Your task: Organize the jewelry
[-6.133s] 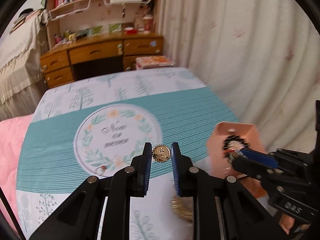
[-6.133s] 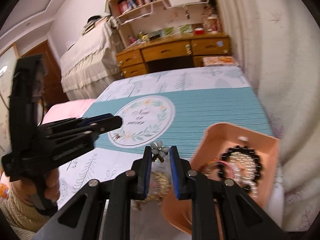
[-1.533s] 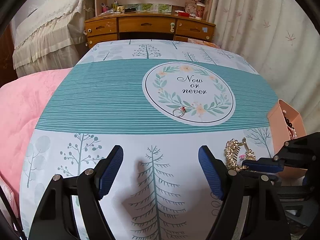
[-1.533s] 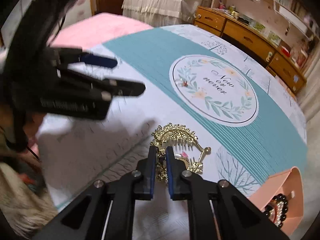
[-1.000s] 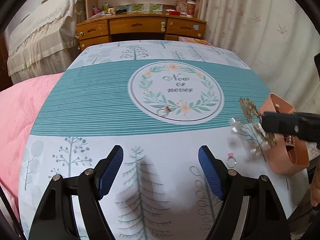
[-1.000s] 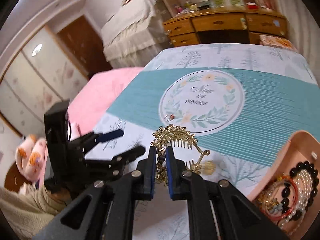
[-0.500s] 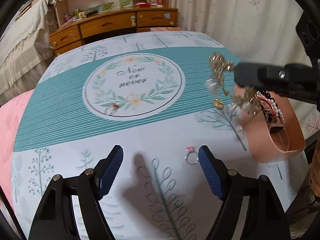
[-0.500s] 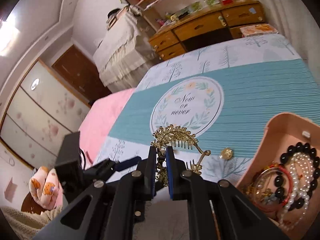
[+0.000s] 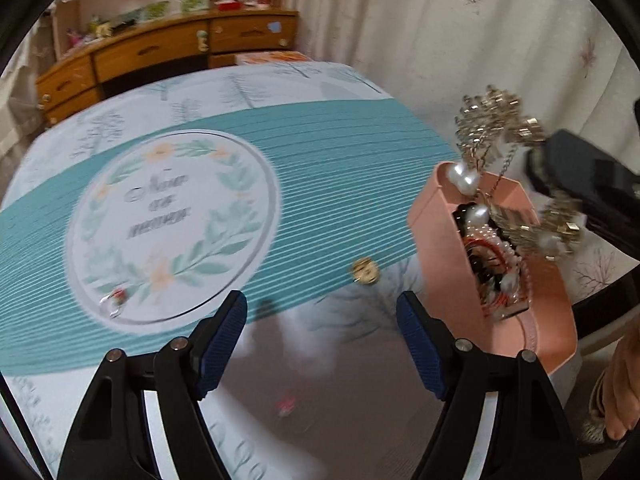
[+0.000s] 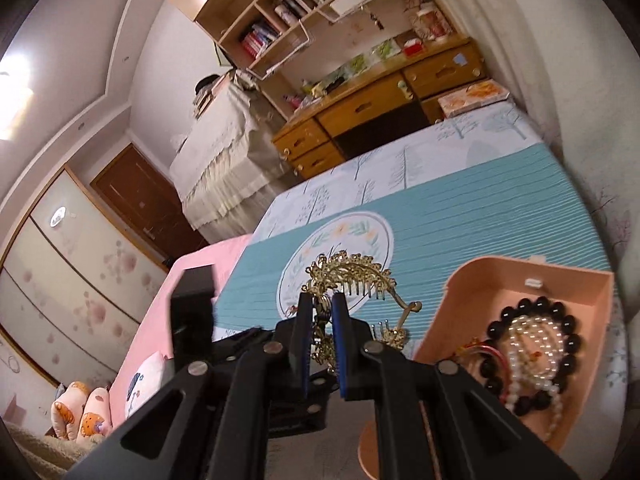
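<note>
The right gripper (image 10: 322, 312) is clamped on the gold hair comb (image 10: 352, 270), carrying it clear of the tablecloth (image 9: 320, 152) toward the pink tray (image 10: 592, 280) where bracelets already lie. The left gripper (image 9: 320, 332) has just narrowed its jaws yet grips nothing, poised over the small ring (image 9: 286, 404), seemingly next. A gold charm (image 9: 365, 270) and another ring (image 9: 114, 300) wait on the cloth.

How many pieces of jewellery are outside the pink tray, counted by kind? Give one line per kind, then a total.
Rings: 2 (red-stoned ring on the round print; pink-topped ring, blurred)
Gold round charm: 1, lying on the cloth
Gold hair comb: 1, clamped in the right gripper
Total: 4
</note>
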{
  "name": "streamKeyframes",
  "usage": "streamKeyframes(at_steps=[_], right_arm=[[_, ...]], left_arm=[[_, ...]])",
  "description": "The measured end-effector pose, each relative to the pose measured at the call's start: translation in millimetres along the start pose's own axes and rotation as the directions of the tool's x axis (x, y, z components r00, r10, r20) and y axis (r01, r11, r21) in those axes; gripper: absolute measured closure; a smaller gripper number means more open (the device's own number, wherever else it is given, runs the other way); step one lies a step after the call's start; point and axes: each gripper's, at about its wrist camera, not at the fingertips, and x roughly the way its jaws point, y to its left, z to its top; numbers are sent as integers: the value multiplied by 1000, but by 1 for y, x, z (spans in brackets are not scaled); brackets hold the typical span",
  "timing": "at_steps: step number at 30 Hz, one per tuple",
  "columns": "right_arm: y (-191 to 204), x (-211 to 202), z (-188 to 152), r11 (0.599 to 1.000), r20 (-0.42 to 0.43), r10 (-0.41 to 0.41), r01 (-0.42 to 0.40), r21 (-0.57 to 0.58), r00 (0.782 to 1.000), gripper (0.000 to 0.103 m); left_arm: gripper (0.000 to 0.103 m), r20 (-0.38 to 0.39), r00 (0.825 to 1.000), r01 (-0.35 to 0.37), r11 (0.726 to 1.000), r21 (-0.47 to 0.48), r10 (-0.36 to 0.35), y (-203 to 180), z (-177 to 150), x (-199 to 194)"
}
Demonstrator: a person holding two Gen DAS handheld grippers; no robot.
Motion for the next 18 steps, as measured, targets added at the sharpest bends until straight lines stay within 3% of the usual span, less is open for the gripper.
streamKeyframes(at_steps=[4, 8, 11, 15, 18], right_arm=[[-5, -15, -1, 1000, 38, -8, 7, 7, 999, 94], [-8, -25, -3, 999, 58, -32, 32, -3, 998, 94], [-11, -29, -5, 999, 64, -38, 39, -1, 997, 94], [-15, -32, -8, 999, 67, -46, 46, 12, 997, 94], [-22, -28, -8, 997, 48, -74, 73, 31, 996, 94]], left_arm=[[54, -23, 1000, 21, 1000, 20, -21, -9, 8, 18], [56, -11, 1000, 5, 998, 65, -5, -18, 12, 25], [64, -9, 1000, -4, 996, 89, 5, -21, 15, 29], [86, -19, 1000, 14, 992, 125, -11, -28, 18, 31], [86, -21, 1000, 8, 988, 154, -5, -33, 17, 32]])
